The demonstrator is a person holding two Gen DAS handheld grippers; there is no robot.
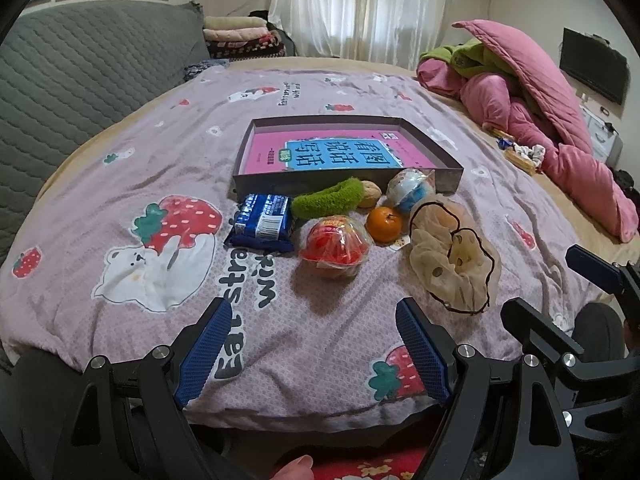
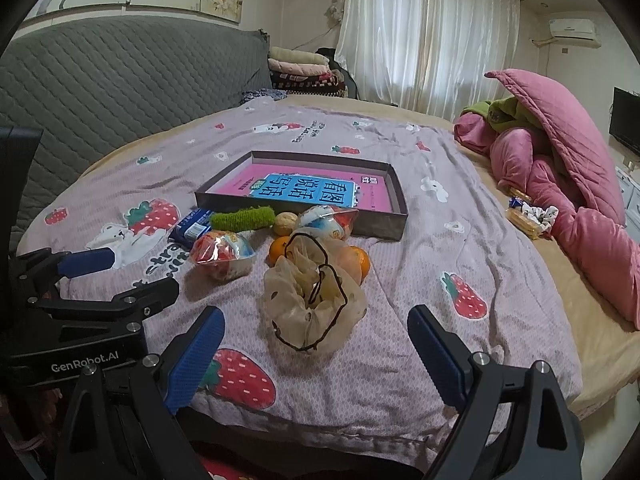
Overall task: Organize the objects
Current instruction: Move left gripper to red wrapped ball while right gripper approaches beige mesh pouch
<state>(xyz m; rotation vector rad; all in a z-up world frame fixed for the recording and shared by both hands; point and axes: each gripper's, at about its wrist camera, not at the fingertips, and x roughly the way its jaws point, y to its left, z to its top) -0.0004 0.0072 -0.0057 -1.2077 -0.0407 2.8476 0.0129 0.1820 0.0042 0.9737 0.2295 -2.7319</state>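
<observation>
A shallow grey box with a pink and blue book inside lies on the bed. In front of it sit a blue packet, a green fuzzy band, a walnut, a red wrapped cup, a blue-white wrapped cup, an orange and a beige mesh scrunchie. A second orange sits behind the scrunchie. My left gripper is open near the bed's front edge. My right gripper is open, just short of the scrunchie.
The lilac strawberry-print quilt covers the bed. A pink and green heap of bedding lies at the right, with snack packets beside it. A grey quilted headboard stands left. A fingertip shows at the bottom.
</observation>
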